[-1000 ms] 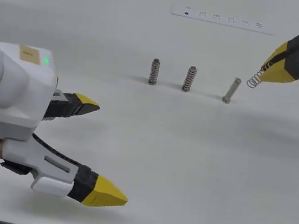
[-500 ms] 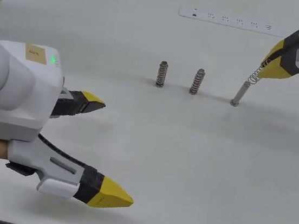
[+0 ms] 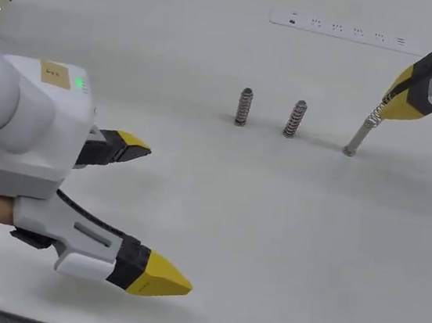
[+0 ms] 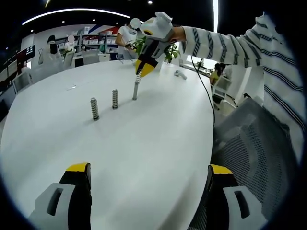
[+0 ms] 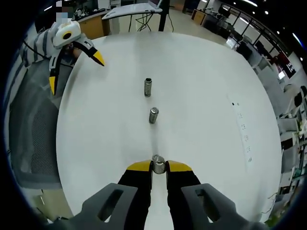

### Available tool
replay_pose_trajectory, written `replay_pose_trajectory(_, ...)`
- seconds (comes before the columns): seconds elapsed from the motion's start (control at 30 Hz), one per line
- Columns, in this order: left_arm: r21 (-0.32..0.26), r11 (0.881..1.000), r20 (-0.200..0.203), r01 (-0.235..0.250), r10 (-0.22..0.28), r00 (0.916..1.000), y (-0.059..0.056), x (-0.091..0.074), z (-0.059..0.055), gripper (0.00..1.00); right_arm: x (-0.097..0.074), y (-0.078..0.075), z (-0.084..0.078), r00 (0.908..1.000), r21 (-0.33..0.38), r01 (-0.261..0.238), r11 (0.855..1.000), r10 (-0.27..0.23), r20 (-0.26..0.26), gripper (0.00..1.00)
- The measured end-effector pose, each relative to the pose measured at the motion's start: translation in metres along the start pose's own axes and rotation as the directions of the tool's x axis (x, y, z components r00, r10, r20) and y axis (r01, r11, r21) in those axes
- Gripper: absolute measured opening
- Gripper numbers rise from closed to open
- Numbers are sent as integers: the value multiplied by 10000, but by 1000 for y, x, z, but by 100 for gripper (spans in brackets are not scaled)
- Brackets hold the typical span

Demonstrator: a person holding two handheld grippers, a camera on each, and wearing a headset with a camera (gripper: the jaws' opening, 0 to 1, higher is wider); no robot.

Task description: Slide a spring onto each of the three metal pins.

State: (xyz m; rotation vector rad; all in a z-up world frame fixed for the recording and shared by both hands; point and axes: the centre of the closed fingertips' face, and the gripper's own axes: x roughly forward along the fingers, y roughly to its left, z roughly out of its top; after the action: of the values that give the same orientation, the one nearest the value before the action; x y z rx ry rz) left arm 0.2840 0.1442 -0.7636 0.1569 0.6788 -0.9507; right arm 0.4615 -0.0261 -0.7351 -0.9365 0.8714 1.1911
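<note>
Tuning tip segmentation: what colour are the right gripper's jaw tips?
Yellow, with black behind. Clearest in the head view on the right gripper, shut on the spring.

The right tool [image 3: 394,103], at the upper right of the head view, has come down toward the bare grey metal pin [image 3: 355,141]. The small coiled steel spring [image 3: 374,116] pinched in its yellow tips hung apart from the pin a second ago, off to its right. Now it lines up with the pin, its lower coils at the pin's top.
</note>
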Motion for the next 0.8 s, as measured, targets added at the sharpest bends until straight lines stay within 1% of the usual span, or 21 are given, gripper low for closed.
replay_pose_trajectory(0.07,-35,10000,-56,-11,11,10000,0,0,-2,98,2,1,0,10000,74,-81,9999,81,-13,8)
replay_pose_trajectory(0.2,-63,10000,-203,-6,4,9998,0,0,-8,98,8,2,-1,9998,-7,-133,9999,133,-143,8)
replay_pose_trajectory(0.33,-73,10000,-280,11,-13,9996,-1,0,-11,97,15,1,-3,9994,-136,-126,9998,122,-317,8)
replay_pose_trajectory(0.43,-35,10000,-529,83,-85,9986,-2,1,-16,96,21,2,-4,9991,-188,-177,9997,169,-399,8)
replay_pose_trajectory(0.5,-29,9999,-601,108,-110,9981,-3,1,-18,96,25,3,-5,9986,-245,-244,9994,232,-481,8)
replay_pose_trajectory(0.6,-198,9996,-679,179,-192,9975,-4,1,-20,96,28,3,-5,9984,-248,-285,9993,272,-503,8)
replay_pose_trajectory(0.7,-152,9996,-756,229,-240,9969,-6,1,-23,96,33,3,-6,9982,-259,-308,9992,294,-527,8)
replay_pose_trajectory(0.8,-167,9997,-750,154,-166,9970,-4,1,-24,96,37,3,-7,9977,-254,-329,9991,313,-595,8)
